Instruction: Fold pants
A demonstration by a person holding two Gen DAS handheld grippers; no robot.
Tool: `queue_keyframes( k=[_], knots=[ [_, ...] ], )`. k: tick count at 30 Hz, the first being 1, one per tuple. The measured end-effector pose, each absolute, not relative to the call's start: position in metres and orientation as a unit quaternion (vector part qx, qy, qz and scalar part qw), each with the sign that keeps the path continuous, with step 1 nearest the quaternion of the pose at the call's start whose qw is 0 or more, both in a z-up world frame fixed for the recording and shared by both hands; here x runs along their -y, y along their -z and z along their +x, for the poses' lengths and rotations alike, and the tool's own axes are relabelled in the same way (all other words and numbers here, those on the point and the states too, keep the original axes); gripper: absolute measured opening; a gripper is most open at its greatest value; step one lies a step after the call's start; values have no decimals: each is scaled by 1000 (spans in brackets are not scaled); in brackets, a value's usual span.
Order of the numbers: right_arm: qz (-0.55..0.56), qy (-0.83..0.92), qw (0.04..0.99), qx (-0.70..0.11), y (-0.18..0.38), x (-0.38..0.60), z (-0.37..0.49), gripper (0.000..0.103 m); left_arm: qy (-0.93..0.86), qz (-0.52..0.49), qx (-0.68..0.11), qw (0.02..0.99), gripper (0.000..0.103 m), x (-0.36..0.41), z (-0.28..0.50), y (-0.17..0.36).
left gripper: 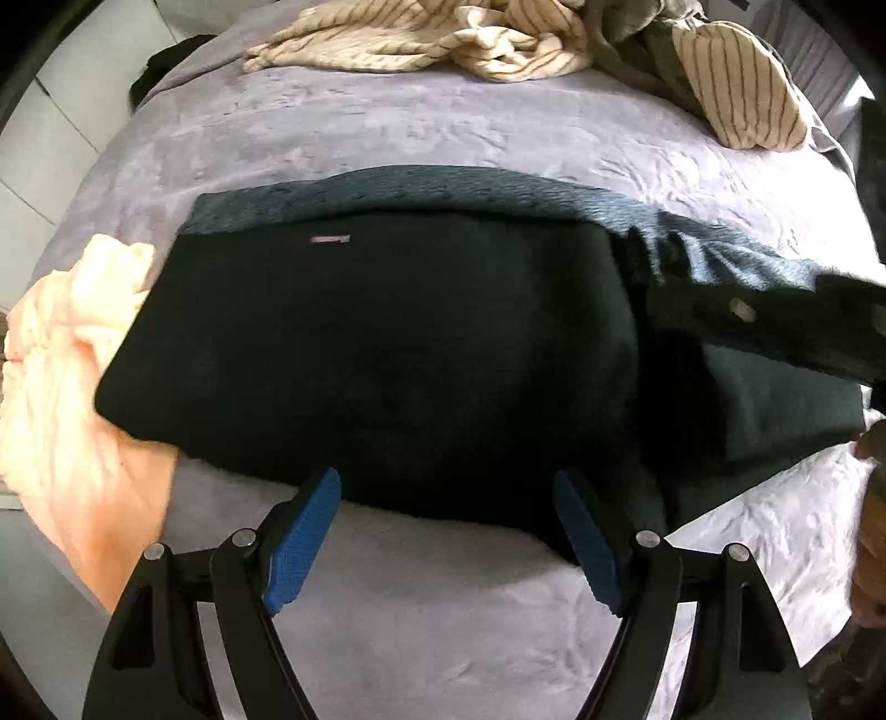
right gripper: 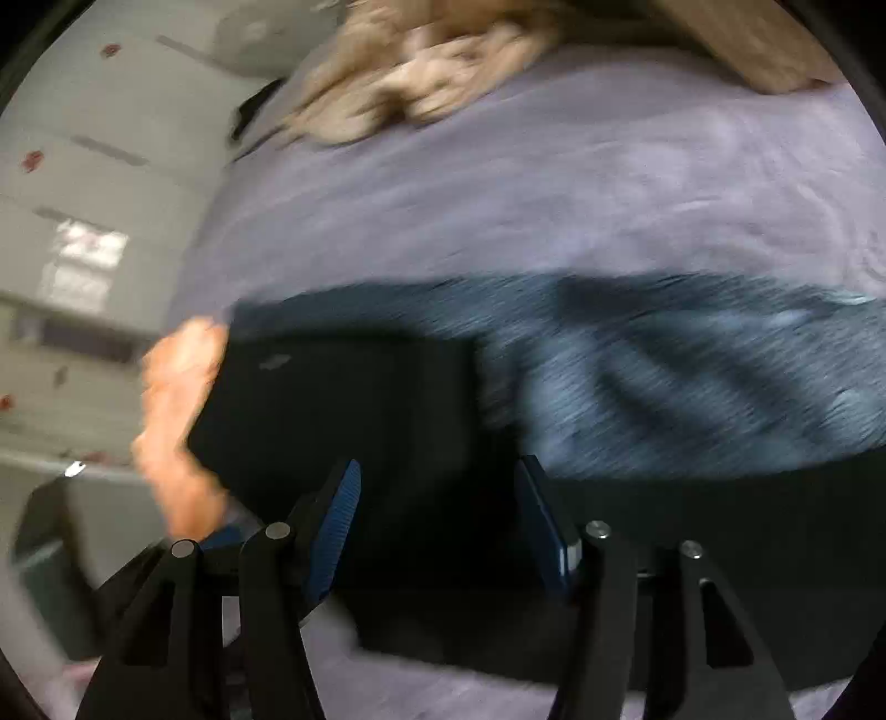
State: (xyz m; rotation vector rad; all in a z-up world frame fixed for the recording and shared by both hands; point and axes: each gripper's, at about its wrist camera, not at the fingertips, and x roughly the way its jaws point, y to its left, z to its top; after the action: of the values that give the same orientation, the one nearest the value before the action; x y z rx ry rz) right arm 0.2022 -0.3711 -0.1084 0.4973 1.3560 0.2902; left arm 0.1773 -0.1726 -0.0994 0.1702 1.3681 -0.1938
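Now: black pants (left gripper: 387, 354) folded flat in the middle of the purple bed (left gripper: 443, 138), over blue jeans (left gripper: 720, 249). Left gripper (left gripper: 446, 526) open, holding nothing. Right gripper (right gripper: 437, 520) open too, over the pants, empty.

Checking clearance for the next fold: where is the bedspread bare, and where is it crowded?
Bare lilac bedspread lies between the dark pants and the striped beige clothes, and in front of the pants. Crowded: peach garment against the pants' left end.
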Motion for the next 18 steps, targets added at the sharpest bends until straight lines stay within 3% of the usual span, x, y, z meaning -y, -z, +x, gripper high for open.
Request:
queue_keyframes(
  k=[3, 10, 18],
  knots=[
    [190, -125, 745, -627, 89, 360, 188, 63, 85, 72, -628, 770, 80, 163, 176, 95],
    [171, -79, 736, -650, 59, 365, 144, 78, 96, 68, -627, 770, 80, 155, 164, 82],
    [163, -33, 728, -665, 47, 371, 97, 79, 115, 74, -622, 771, 80, 152, 146, 66]
  ],
)
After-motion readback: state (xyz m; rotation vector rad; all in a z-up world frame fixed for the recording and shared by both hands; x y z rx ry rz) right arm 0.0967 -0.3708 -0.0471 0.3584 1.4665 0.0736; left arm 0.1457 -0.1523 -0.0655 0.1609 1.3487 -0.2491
